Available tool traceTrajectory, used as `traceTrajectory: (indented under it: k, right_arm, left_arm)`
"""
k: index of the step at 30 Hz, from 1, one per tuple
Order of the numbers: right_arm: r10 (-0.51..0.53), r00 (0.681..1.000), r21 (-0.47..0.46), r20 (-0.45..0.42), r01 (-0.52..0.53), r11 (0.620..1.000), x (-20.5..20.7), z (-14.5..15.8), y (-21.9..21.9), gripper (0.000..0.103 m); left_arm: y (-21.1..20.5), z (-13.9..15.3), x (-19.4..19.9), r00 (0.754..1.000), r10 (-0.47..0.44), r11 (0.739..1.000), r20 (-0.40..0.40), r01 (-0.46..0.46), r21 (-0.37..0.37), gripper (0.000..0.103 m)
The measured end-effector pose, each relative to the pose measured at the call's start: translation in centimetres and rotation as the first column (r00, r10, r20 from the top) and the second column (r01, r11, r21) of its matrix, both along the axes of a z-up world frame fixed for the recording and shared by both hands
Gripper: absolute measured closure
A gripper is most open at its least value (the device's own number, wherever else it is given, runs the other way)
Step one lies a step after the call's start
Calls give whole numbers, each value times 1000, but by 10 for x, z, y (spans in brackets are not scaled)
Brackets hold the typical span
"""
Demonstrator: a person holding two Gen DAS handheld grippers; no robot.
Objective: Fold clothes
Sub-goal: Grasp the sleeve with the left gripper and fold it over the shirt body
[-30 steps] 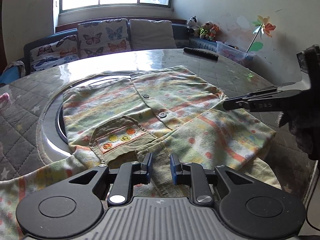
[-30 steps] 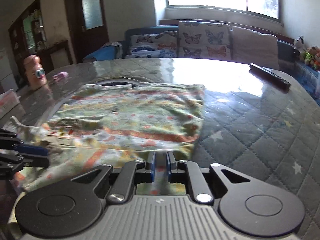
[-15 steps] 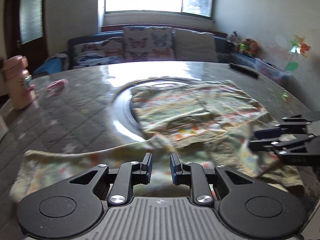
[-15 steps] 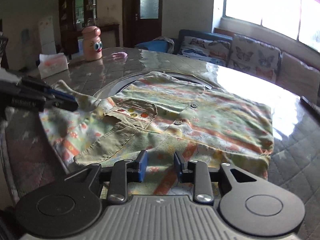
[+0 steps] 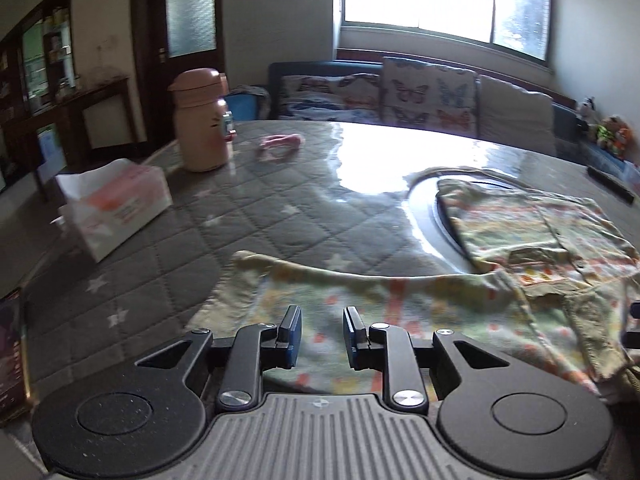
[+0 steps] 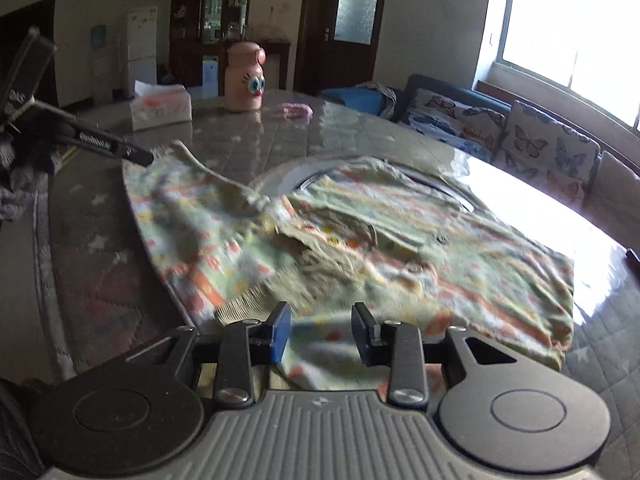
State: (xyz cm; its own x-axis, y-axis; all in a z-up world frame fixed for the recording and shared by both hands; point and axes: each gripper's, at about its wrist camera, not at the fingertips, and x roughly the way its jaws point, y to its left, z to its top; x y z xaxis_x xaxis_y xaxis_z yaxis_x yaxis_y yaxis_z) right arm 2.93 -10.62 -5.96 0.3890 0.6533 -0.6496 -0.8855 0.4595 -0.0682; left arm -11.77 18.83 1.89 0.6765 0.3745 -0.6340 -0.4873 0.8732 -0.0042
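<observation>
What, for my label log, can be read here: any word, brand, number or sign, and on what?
None reads clearly.
White lettering on the left tongs, seen from the right wrist: too blurred.
Pink print on the tissue box: too blurred.

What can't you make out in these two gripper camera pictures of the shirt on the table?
- Near hem of the shirt: hidden under the right gripper body, right wrist view.
- Shirt's right side: cut off by the frame edge, left wrist view.
- Print on the tissue pack: blurred, left wrist view.
- Shelf contents behind the pink bottle: too small, right wrist view.
</observation>
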Motion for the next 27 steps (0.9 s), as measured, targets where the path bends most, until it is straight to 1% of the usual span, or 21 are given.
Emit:
traceTrajectory:
  k: [2,6,7,8,11,18,21,25,26,27]
  right_arm:
    - [20,1000,17,-24,-19,1000,1,3,6,71]
    - [46,996,-9,-72,-47,999,2,-8,23,72]
    - [53,995,-15,-84,-54,998,2,-11,27,79]
    - [54,994,-15,-97,-56,998,3,-13,30,88]
    - [47,991,8,-129,-46,999,5,-14,32,95]
    - [49,988,16,-146,-47,999,5,-11,32,92]
    - [47,990,24,-135,-44,999,3,-7,30,91]
    - [29,993,45,-118,-23,999,4,0,21,84]
    - [21,993,49,-116,-15,999,4,2,19,84]
    - [14,993,53,-113,-8,999,5,3,17,84]
  left_arm:
    - [6,-1,-4,1000,30,1000,0,-30,-9,77]
    - [10,-2,-9,998,62,998,-5,-62,-9,73]
    - [11,-3,-11,998,70,998,-6,-70,-9,72]
    - [13,-3,-12,997,79,997,-6,-79,-10,71]
    - [19,-4,-15,994,111,994,-8,-111,-18,71]
    - [38,-12,-19,973,230,971,-25,-232,-58,70]
    - [42,-16,-18,966,257,964,-40,-259,-63,70]
    - [45,-19,-17,961,272,957,-43,-275,-90,72]
    - [46,-20,-17,961,274,956,-42,-277,-95,74]
    - [46,-20,-17,961,274,955,-40,-277,-102,84]
